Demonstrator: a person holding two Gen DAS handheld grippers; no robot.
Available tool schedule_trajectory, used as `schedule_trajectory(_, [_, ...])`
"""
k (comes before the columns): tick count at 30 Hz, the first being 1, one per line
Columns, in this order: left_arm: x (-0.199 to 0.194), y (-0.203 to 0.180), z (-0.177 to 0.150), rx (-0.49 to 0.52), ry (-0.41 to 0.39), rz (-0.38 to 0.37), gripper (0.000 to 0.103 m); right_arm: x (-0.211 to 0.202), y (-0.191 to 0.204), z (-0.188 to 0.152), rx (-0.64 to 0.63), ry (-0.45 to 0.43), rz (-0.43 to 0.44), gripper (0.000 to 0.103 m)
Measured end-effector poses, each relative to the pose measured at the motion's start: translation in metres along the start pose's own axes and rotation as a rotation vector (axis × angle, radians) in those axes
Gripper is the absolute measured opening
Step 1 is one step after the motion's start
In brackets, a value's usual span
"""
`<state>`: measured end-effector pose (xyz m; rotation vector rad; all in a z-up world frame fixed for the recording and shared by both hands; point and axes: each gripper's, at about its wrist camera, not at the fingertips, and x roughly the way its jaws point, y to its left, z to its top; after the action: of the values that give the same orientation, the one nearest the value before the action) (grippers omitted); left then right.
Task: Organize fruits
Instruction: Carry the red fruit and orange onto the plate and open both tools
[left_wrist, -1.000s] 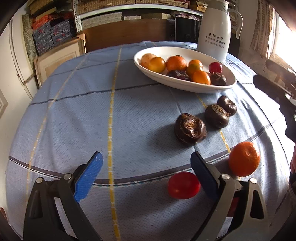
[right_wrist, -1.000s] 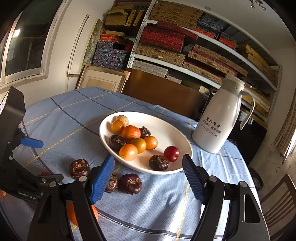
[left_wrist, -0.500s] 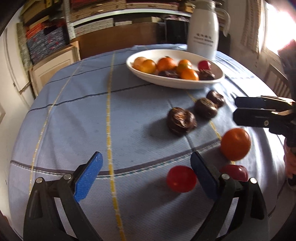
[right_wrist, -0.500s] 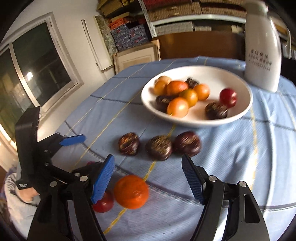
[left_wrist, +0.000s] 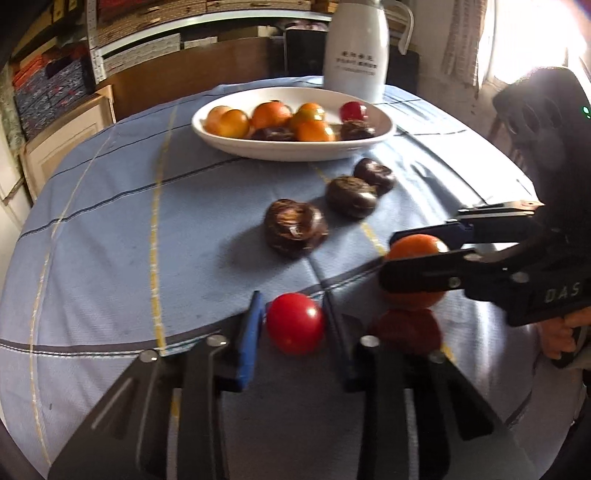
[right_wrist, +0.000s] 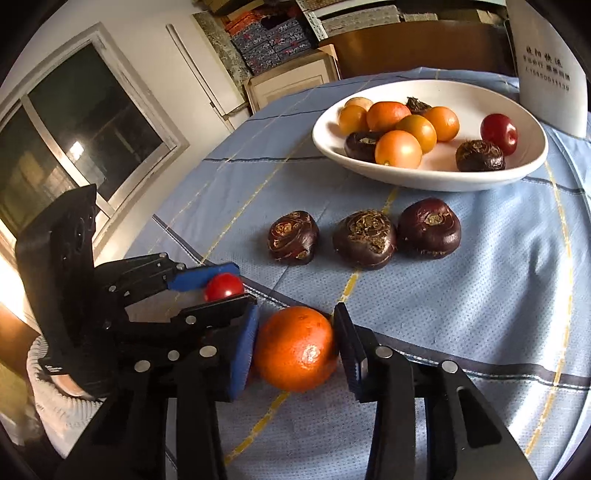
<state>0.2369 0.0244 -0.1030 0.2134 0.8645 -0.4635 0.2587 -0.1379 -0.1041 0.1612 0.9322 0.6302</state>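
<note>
A round table with a blue cloth (left_wrist: 110, 229) holds fruit, partly sorted. Beyond both pairs of fingers sits a white bowl (right_wrist: 436, 177) already holding several oranges, some dark chestnut-like fruits and a small red fruit. The left gripper (left_wrist: 293, 325), whose jaws have just been closing, now pinches a red tomato (left_wrist: 295, 323) between its blue pads, low over the cloth. The right gripper (right_wrist: 297, 349), jaws also just closing, clamps an orange (right_wrist: 295, 349). Ahead of the fingers, between them and the bowl, three dark fruits (right_wrist: 365, 240) lie loose in a row. A darker red fruit (left_wrist: 406, 330) sits just right of the left fingers. Judging by this, about half is done.
</note>
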Motion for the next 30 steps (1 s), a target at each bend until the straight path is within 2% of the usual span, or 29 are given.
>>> schedule_trajectory(4, [-0.004, -0.001, 0.0, -0.013, -0.018, -0.011, 0.028, -0.006, -0.006, 0.003, 0.017, -0.012, -0.002, 0.042])
schedule_trajectory(7, [-0.008, 0.0, 0.011, -0.029, -0.044, -0.01, 0.028, -0.022, -0.011, 0.01, 0.033, -0.076, -0.004, 0.042])
schedule_trajectory(11, [-0.006, 0.012, 0.057, -0.049, -0.079, 0.038, 0.028, -0.049, -0.035, 0.039, 0.1, -0.186, -0.055, 0.042])
schedule_trajectory(14, [0.0, 0.02, 0.092, -0.071, -0.114, 0.04, 0.028, -0.056, -0.058, 0.066, 0.148, -0.23, -0.106, 0.042])
schedule_trajectory(17, [0.019, 0.024, 0.125, -0.076, -0.136, 0.059, 0.028, -0.048, -0.074, 0.093, 0.163, -0.237, -0.139, 0.042])
schedule_trajectory(21, [0.05, 0.04, 0.153, -0.154, -0.133, 0.044, 0.028, -0.02, -0.087, 0.113, 0.181, -0.22, -0.162, 0.044])
schedule_trajectory(22, [0.055, 0.043, 0.155, -0.163, -0.132, 0.042, 0.031, -0.015, -0.089, 0.116, 0.179, -0.216, -0.172, 0.048])
schedule_trajectory(23, [0.059, 0.043, 0.158, -0.164, -0.134, 0.04, 0.046, -0.015, -0.091, 0.116, 0.177, -0.219, -0.172, 0.054])
schedule_trajectory(24, [0.06, 0.043, 0.158, -0.163, -0.141, 0.051, 0.067, -0.016, -0.092, 0.115, 0.177, -0.231, -0.168, 0.062])
schedule_trajectory(25, [0.06, 0.042, 0.156, -0.157, -0.15, 0.072, 0.076, -0.019, -0.093, 0.113, 0.179, -0.249, -0.172, 0.063])
schedule_trajectory(29, [0.048, 0.042, 0.144, -0.139, -0.153, 0.099, 0.078, -0.032, -0.091, 0.103, 0.173, -0.269, -0.185, 0.063])
schedule_trajectory(30, [0.041, 0.042, 0.137, -0.148, -0.157, 0.098, 0.087, -0.034, -0.09, 0.099, 0.172, -0.266, -0.184, 0.063])
